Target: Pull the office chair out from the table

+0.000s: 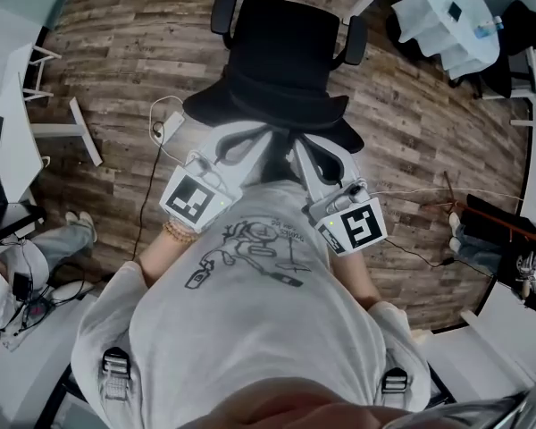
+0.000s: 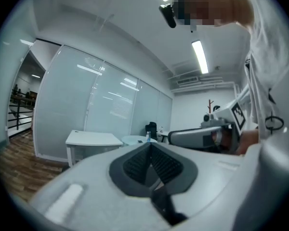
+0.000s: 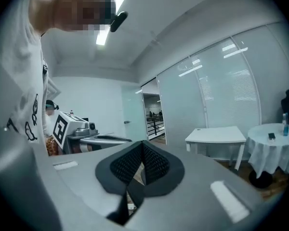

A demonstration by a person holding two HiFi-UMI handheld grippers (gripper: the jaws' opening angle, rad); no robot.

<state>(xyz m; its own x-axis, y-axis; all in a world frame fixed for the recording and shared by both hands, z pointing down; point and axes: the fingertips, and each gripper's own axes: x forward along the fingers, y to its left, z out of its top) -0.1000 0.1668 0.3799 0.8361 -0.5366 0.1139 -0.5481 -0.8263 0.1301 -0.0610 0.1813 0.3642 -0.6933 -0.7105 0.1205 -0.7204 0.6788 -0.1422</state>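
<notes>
Well to the left of the office chair (image 1: 281, 56), a white desk (image 1: 4, 105) is standing at the edge of the wooden floor (image 1: 116, 43). A small white box (image 1: 171, 130) on a cable is lying on the planks just left of the chair's backrest. The left gripper (image 2: 149, 146) is hanging roughly level just behind the backrest, its jaws pressing flat together with nothing between them.

The chair itself is standing on the floor straight ahead of the person, close in front of both grippers. It is turning its backrest to the person and its seat away. Its back-to-front axis is therefore running up the head view, leaning a touch to the right, with an armrest sticking out on either side.

The right gripper (image 3: 142, 144) is hanging level behind the backrest's other side, its jaws likewise closed tight and empty. Well to the right of the chair and beyond it, a round table (image 1: 433, 34) under a white cloth is carrying a small bottle (image 3: 284, 120). What the bottle is holding is too small to tell.
</notes>
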